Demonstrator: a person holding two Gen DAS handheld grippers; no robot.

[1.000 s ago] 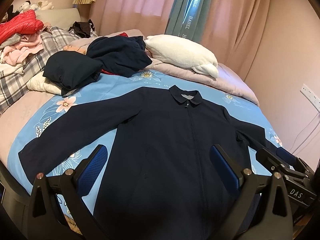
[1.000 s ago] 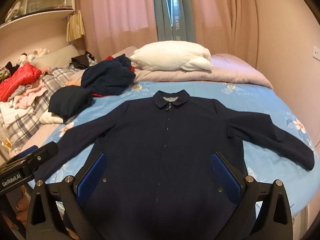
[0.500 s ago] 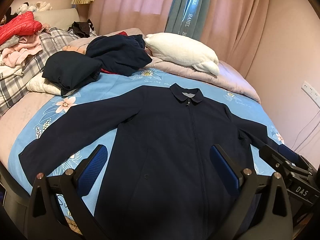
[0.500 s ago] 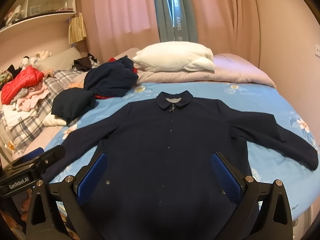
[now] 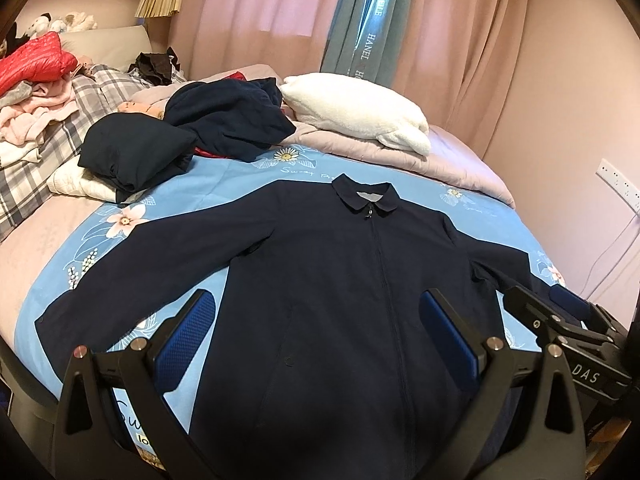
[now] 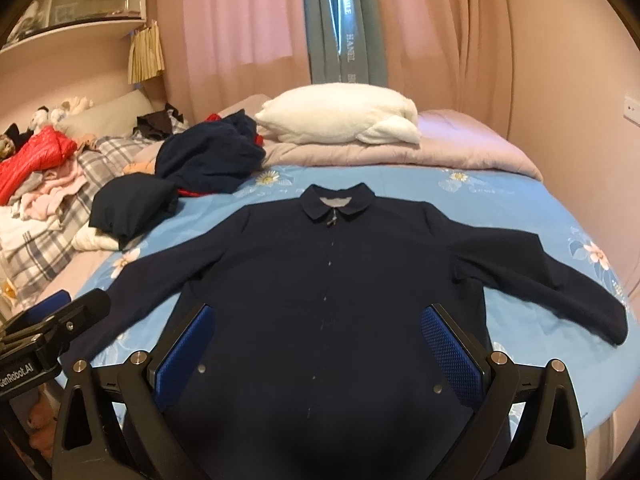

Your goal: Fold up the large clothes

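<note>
A dark navy collared jacket (image 5: pixel 340 280) lies flat, front up, on the blue floral bedsheet (image 5: pixel 224 184), sleeves spread out to both sides. It also shows in the right wrist view (image 6: pixel 332 280). My left gripper (image 5: pixel 316 332) is open and empty above the jacket's lower hem. My right gripper (image 6: pixel 320 340) is open and empty above the hem as well. The right gripper's body shows at the right edge of the left wrist view (image 5: pixel 568 332); the left gripper's body shows at the left edge of the right wrist view (image 6: pixel 44 332).
A folded dark garment (image 5: pixel 132 156) and a heap of dark clothes (image 5: pixel 232 120) lie at the far left of the bed. A white pillow (image 5: pixel 356 116) rests on a lilac quilt (image 5: pixel 448 160). Red and pink clothes (image 5: pixel 36 68) are piled on a plaid blanket at left. Curtains hang behind.
Both grippers have drifted slightly nearer and higher over the jacket, so the view shifts a little. The jacket has not moved and both grippers stay open.
</note>
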